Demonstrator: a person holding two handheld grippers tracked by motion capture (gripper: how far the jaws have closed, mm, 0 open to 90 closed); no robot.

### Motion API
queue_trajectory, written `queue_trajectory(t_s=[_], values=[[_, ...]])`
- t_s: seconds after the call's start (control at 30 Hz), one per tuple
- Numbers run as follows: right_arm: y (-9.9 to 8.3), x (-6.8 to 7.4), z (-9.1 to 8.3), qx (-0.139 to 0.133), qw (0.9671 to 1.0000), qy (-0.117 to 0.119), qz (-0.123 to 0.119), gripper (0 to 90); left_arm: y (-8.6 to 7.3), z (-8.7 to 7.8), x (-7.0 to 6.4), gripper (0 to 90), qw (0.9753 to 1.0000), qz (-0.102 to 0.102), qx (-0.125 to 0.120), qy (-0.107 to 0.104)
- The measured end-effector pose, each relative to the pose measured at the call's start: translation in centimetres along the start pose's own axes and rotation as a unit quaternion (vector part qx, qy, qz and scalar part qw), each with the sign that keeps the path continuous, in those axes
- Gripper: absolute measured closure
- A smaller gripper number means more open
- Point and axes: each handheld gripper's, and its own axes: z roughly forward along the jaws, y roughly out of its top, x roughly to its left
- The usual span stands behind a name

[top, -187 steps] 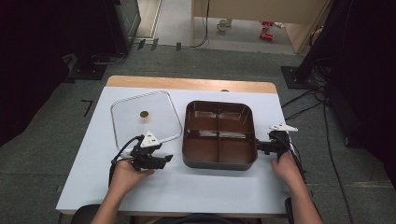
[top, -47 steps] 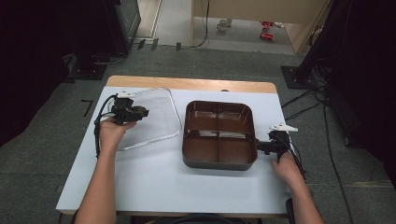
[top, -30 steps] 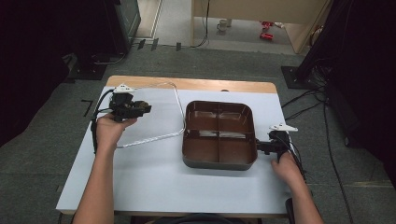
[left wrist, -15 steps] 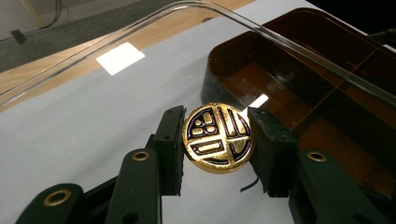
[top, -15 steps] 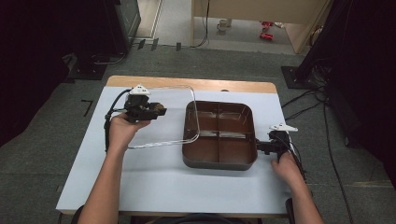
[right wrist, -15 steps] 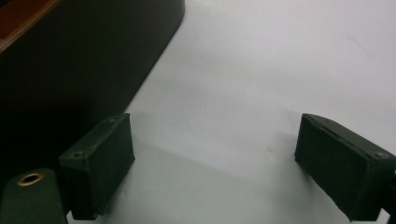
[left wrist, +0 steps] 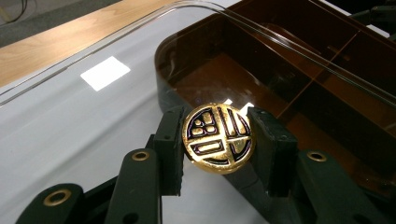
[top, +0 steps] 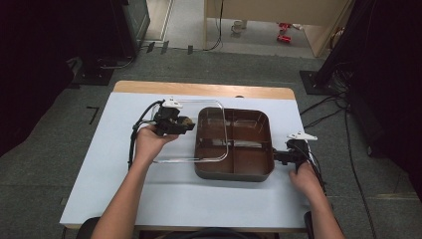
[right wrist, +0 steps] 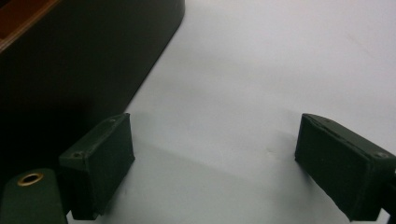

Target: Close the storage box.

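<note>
In the left gripper view the left gripper point(left wrist: 217, 140) has its jaws closed on a round gold knob point(left wrist: 218, 138) with dark inlaid marks; the knob sits on a clear lid point(left wrist: 93, 107), whose rim curves across the top of that view; under the lid lies part of a brown tray point(left wrist: 299, 70) with dividers. The high view cannot show the knob's pattern, but it shows the whole layout; the left gripper point(top: 185, 124) holds the lid point(top: 196, 132) tilted, its right part over the left side of the tray point(top: 234, 172), its left part over the table point(top: 109, 164); the left hand point(top: 149, 142) grips the tool from below.

The right gripper view shows the right gripper point(right wrist: 215, 163) with jaws spread wide and nothing between them, only pale tabletop point(right wrist: 280, 60); the tray's dark outer wall point(right wrist: 70, 60) stands just beside one jaw. In the high view that gripper point(top: 278, 157) sits at the tray's right edge, near its front corner, with the right hand point(top: 306, 179) behind it; whether it touches the wall I cannot tell.

The tray has four compartments; all look bare. Beyond the white top runs a wooden strip point(top: 199, 89); farther off, grey floor point(top: 224, 64).
</note>
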Motion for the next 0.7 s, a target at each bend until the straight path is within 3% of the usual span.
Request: queue_trajectory(t_s=[0.7], values=[[0.0,0.0,0.0,0.0,1.0,0.0,0.001,10.9,3.2,5.5,-5.4,59.0,0.9987,0.035,0.001,-0.038]])
